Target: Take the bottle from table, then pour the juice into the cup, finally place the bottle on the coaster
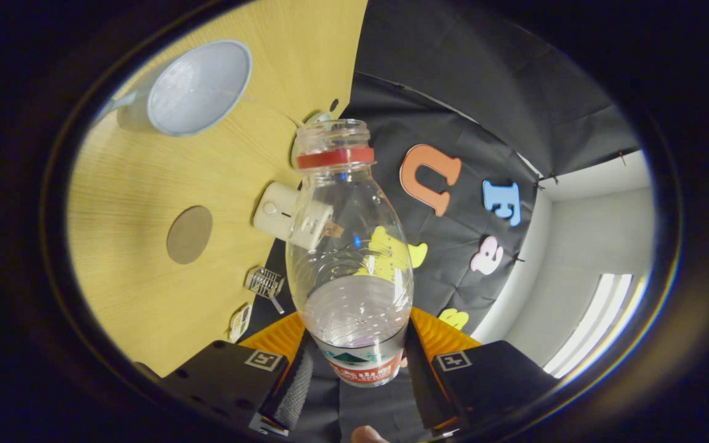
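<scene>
Your claw [357,369] grips the uncapped bottle [349,246] between both fingers, with the cup [197,86] and coaster [189,234] on the counter [139,184] beyond

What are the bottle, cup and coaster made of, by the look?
Bottle, held in the shut gripper: clear, glossy thin plastic; the wall shows through it, ribbed lower body.
Cup: pale blue, matte, probably plastic, possibly ceramic.
Coaster: flat brown disc, dull, likely cork or fibreboard.
</scene>
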The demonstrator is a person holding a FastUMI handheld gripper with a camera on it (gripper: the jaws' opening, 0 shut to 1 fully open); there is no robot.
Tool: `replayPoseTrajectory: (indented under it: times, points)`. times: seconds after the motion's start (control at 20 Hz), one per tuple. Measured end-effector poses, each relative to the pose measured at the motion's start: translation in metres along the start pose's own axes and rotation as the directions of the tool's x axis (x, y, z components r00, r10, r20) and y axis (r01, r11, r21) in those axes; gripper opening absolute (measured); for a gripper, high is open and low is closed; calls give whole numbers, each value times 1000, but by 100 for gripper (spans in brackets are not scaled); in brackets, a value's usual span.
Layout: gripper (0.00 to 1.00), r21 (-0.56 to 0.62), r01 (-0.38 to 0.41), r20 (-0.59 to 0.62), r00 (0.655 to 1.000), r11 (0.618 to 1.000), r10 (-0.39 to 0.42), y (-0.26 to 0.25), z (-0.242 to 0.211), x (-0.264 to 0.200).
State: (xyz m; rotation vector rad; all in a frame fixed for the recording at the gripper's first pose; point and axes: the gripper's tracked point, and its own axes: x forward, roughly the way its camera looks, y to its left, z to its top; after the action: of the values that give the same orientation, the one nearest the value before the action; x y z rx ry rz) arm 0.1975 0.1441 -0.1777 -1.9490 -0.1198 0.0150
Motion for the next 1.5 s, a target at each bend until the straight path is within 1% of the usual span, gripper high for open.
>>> replayPoseTrajectory:
  times: [0.25,0.4,0.6,0.7,0.8,0.85,0.95,1.05,1.1,1.2,1.25,1.3,1.45,1.5]
  points:
    - [76,1,8,-1,1000,1000,-8,-1,0,-1]
    - [76,30,10,-4,1000,999,-10,-2,-1,-2]
    - [76,116,6,-13,1000,993,-5,1,-3,-4]
    - [76,172,-9,-17,1000,985,12,7,-4,-4]
    - [76,253,-50,-18,998,966,56,19,-6,-4]
    - [76,315,-87,-13,995,945,96,28,-7,-6]
    - [76,439,-153,5,986,885,168,41,-5,-9]
    - [76,558,-186,33,979,809,202,41,-5,-15]
    - [77,623,-199,48,975,757,217,41,-6,-17]
    - [77,739,-228,88,966,634,244,42,-4,-24]
    - [77,780,-238,106,962,579,253,42,-4,-27]
    - [76,813,-241,120,960,531,253,39,-5,-29]
    - [77,883,-238,149,960,406,238,32,-13,-35]
    - [77,905,-240,165,959,351,231,29,-14,-38]
